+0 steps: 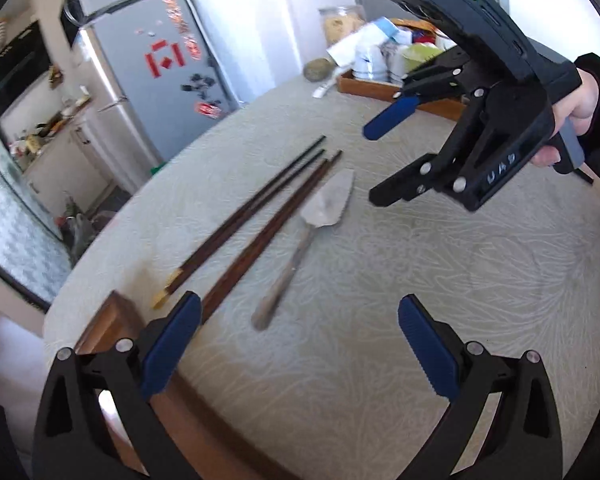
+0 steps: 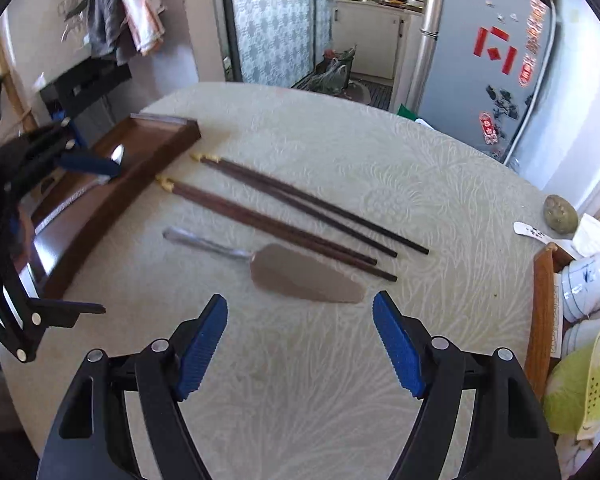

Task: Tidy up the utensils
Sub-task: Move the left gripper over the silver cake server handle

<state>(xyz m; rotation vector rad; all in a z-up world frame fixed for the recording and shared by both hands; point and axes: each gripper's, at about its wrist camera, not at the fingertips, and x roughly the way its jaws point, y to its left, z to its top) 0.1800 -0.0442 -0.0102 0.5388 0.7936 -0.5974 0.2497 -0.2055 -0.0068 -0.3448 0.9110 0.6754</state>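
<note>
Lying just ahead of the spread right tool [image 2: 300, 344]: cake server [image 2: 306, 272], 4 chopsticks [image 2: 292, 216].

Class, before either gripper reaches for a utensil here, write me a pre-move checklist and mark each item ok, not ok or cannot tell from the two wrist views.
1. Right gripper open and holding nothing: ok.
2. Left gripper open and holding nothing: ok.
3. Cake server lies flat on the table, just ahead of the right gripper, nothing on top of it: ok.
4. Two pairs of chopsticks lie beside the server, free of the wooden tray: ok.
5. Tray has room for more utensils: cannot tell; the left gripper hides much of it, and a spoon already lies inside.
6. Clear path between server and tray: not ok, the left gripper hovers over the tray.
</note>
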